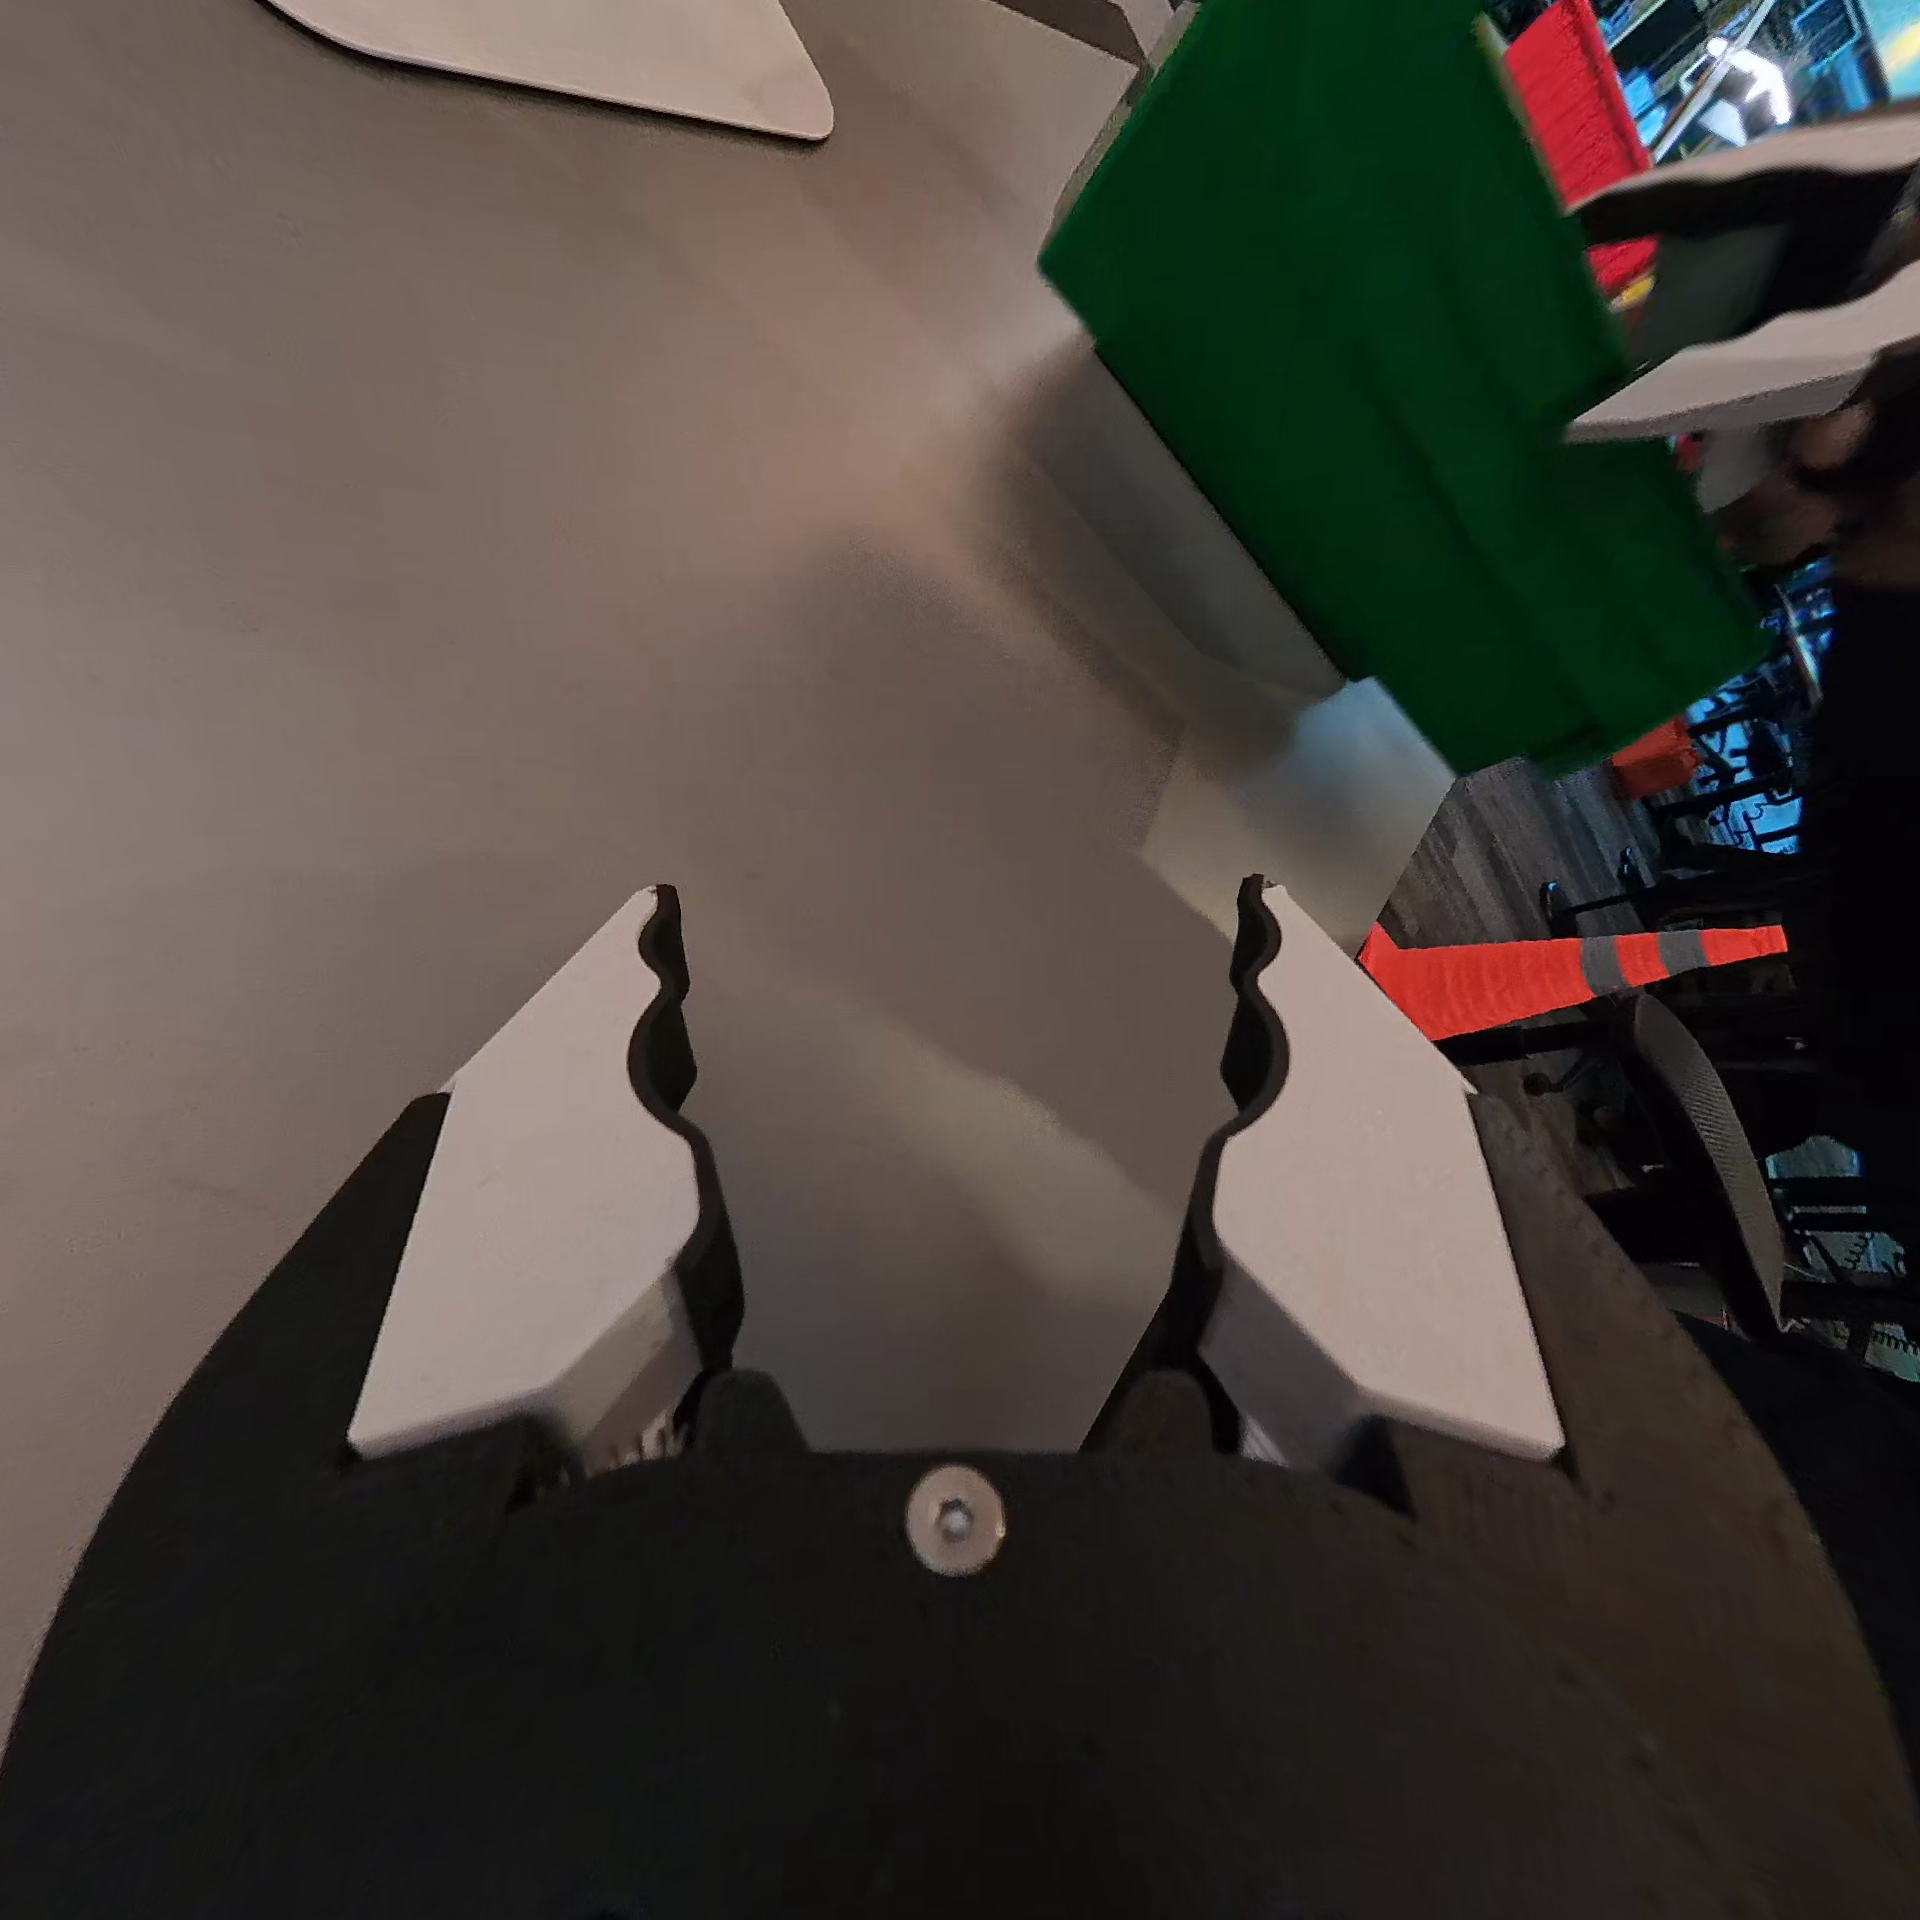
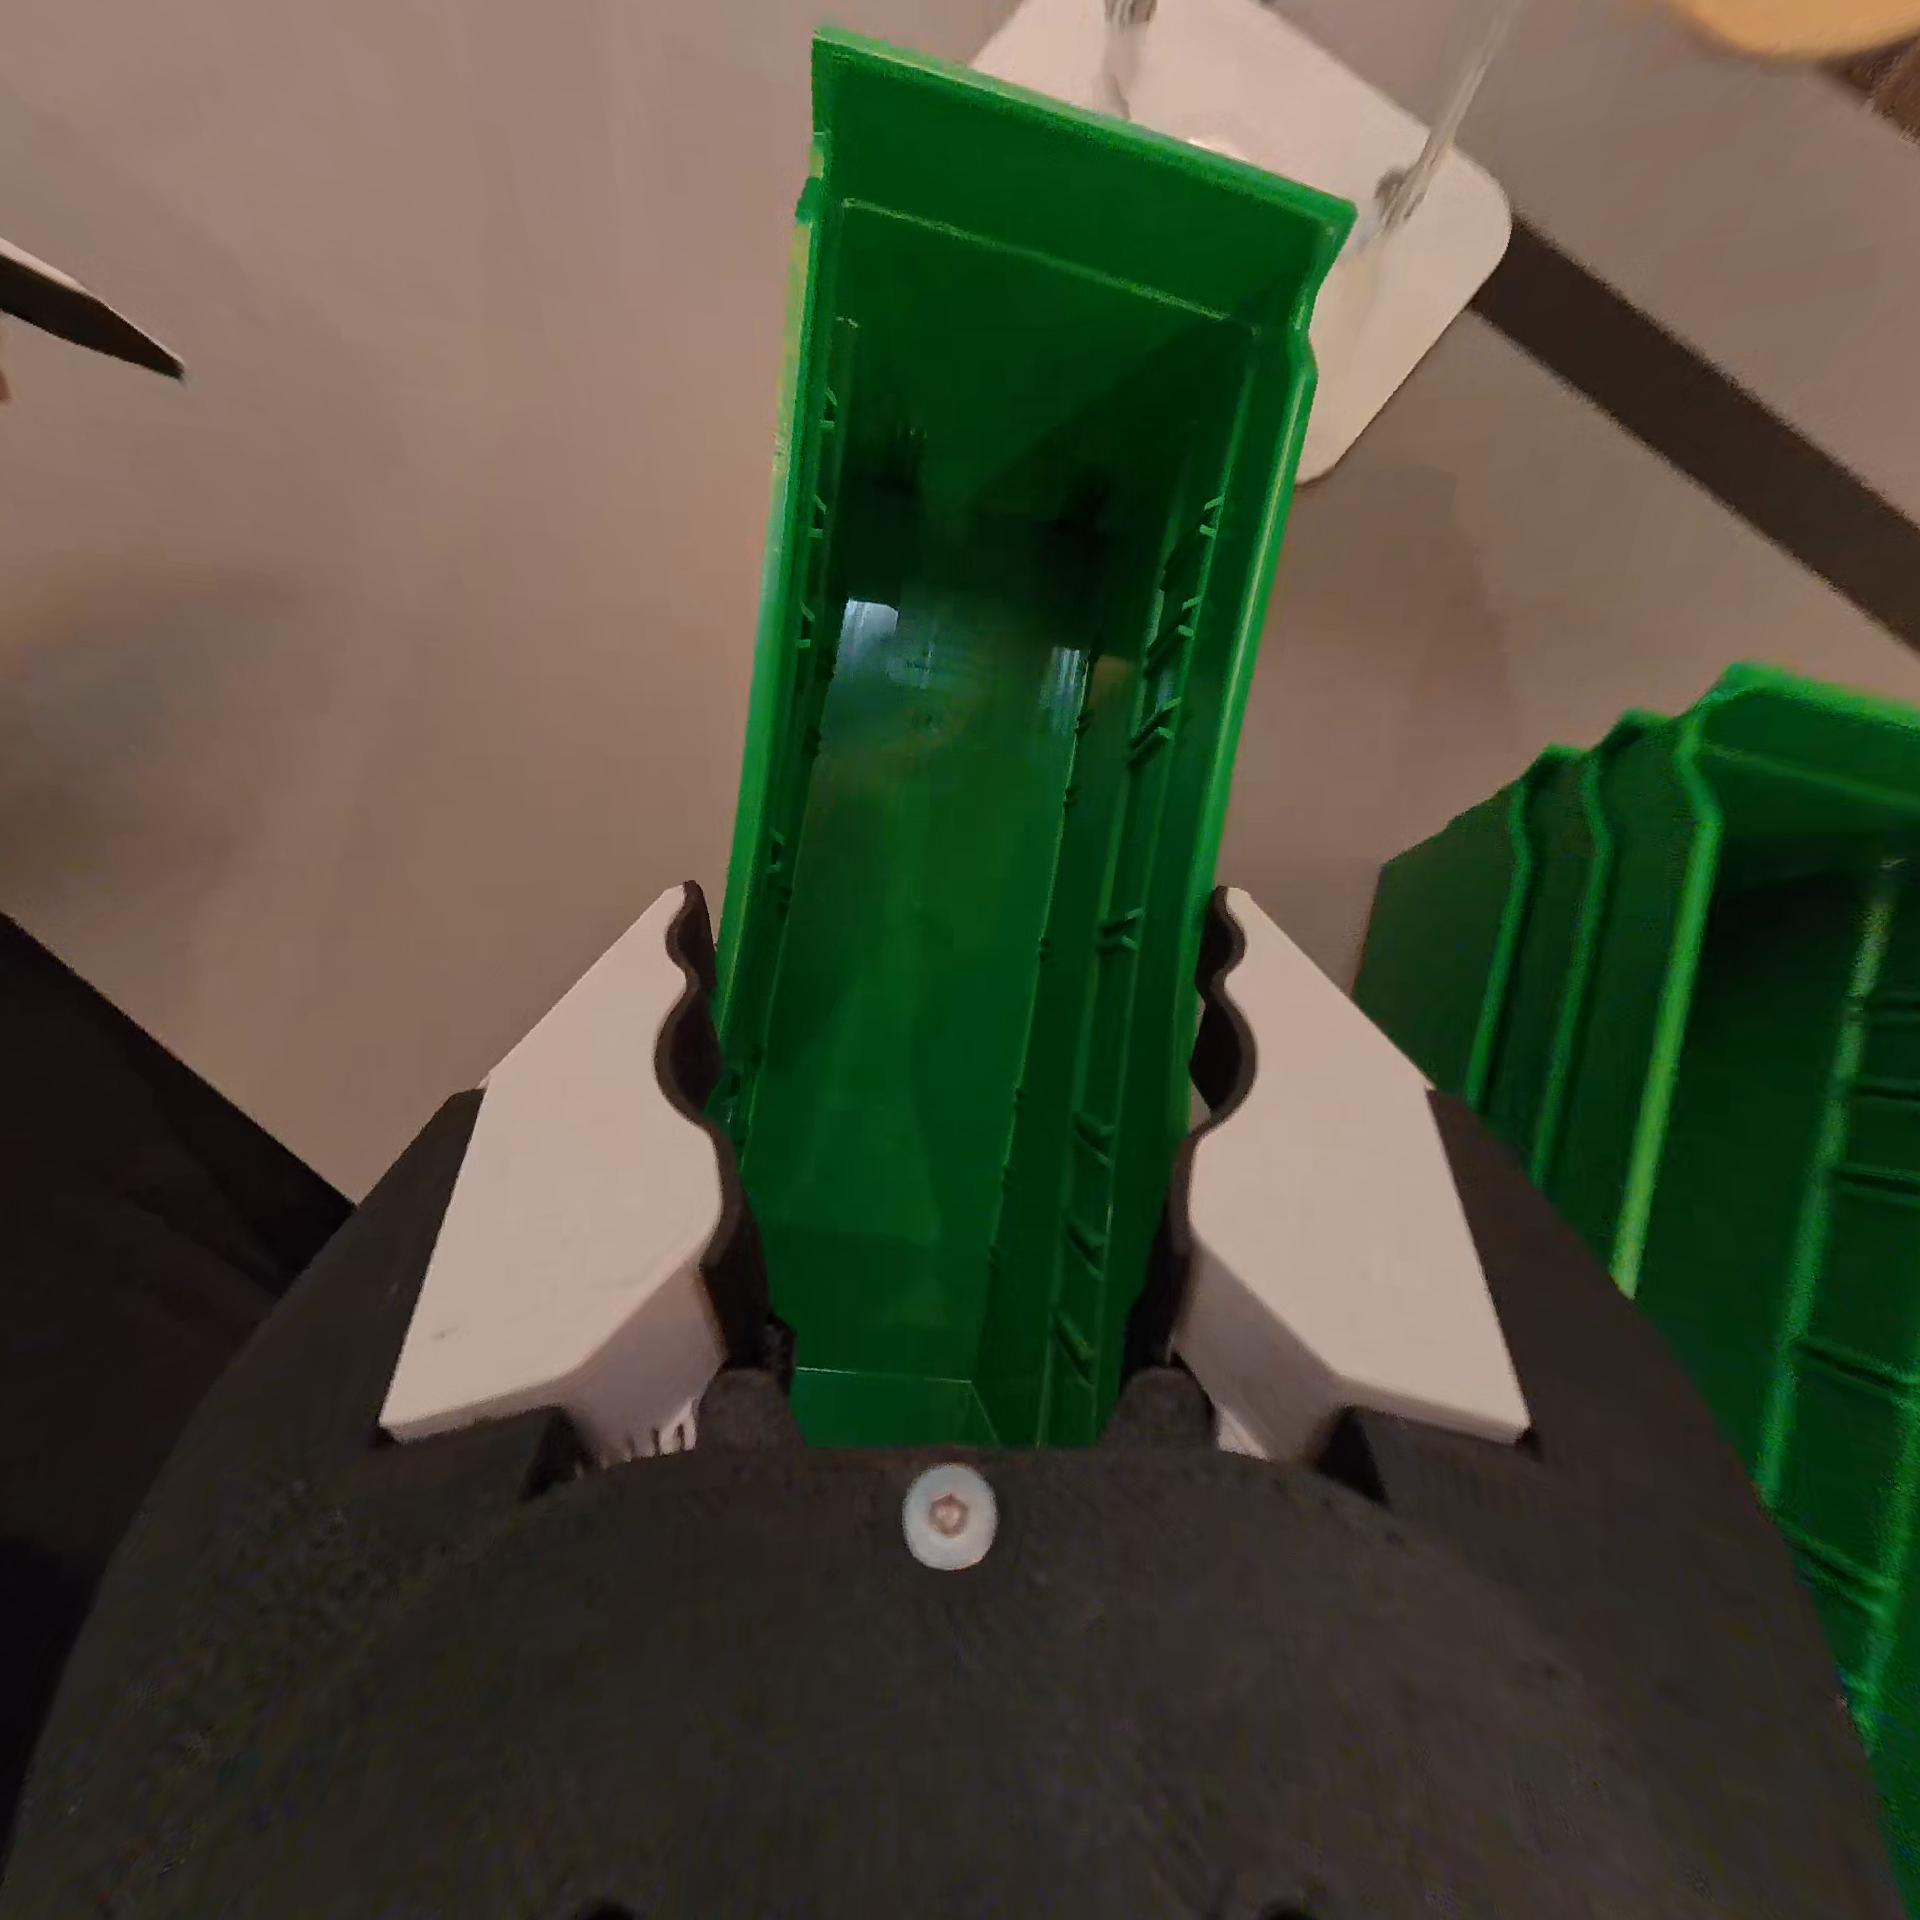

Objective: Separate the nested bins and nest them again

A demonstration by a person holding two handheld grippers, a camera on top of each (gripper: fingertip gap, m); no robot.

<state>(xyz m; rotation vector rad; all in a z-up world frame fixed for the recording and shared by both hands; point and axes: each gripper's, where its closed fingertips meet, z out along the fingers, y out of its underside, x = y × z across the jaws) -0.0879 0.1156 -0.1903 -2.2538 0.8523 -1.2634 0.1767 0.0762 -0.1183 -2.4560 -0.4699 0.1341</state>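
My right gripper (image 2: 958,896) is shut on a long green bin (image 2: 1018,665). The bin lies lengthwise between the fingers with its open side facing the camera, and it is empty. A stack of nested green bins (image 2: 1714,1091) stands to its right. My left gripper (image 1: 958,888) is open and empty over the grey table (image 1: 416,623). In the left wrist view a green bin (image 1: 1351,364) shows at the upper right, raised off the table. The right gripper's white fingers (image 1: 1745,395) are at its far side.
A white flat base (image 2: 1403,260) with a clear rod sits on the table beyond the held bin; one also shows in the left wrist view (image 1: 623,52). The table edge (image 1: 1299,831) runs at the right, with an orange cone (image 1: 1507,977) and chairs past it. The left gripper's fingertip (image 2: 94,322) shows at the far left.
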